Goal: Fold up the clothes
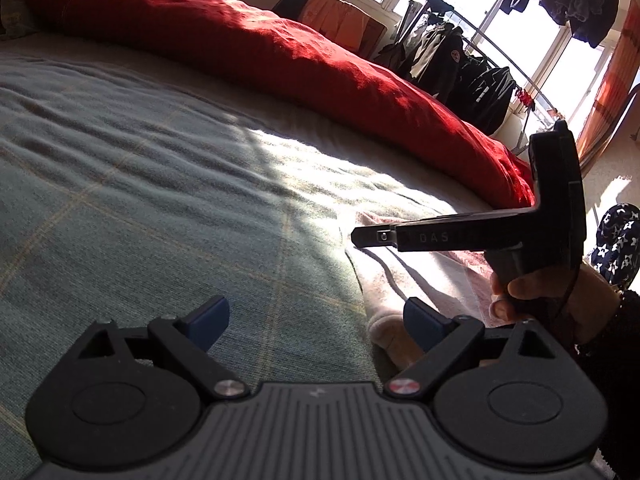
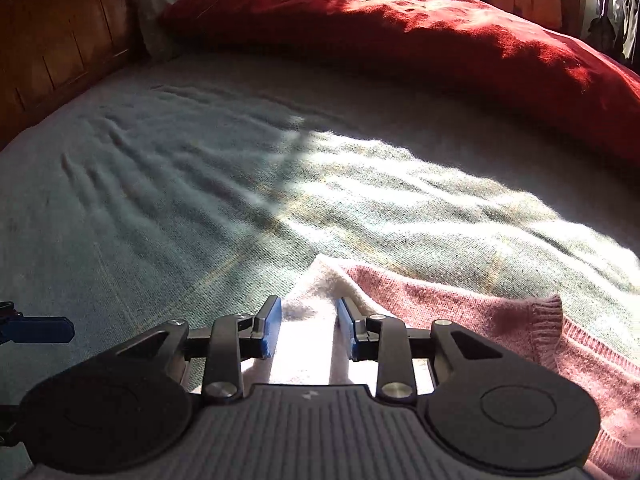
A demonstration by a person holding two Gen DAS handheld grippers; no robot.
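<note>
The pink sweater [image 2: 500,320] lies on the bed [image 2: 160,200], lower right of frame. Both the right gripper [image 2: 308,326] and left gripper [image 1: 316,320] have fingers apart; closing here may pinch only the pale edge, which could slip.

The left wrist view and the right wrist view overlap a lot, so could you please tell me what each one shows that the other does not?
Only the left wrist view shows the windows, the rack of hanging clothes, the hand holding the right gripper, and a star-patterned sleeve.

Only the right wrist view shows the wooden headboard, the grey pillow and the pink sweater's ribbed cuff.

Both show the green blanket, the red duvet, the pink sweater and the open left gripper.
</note>
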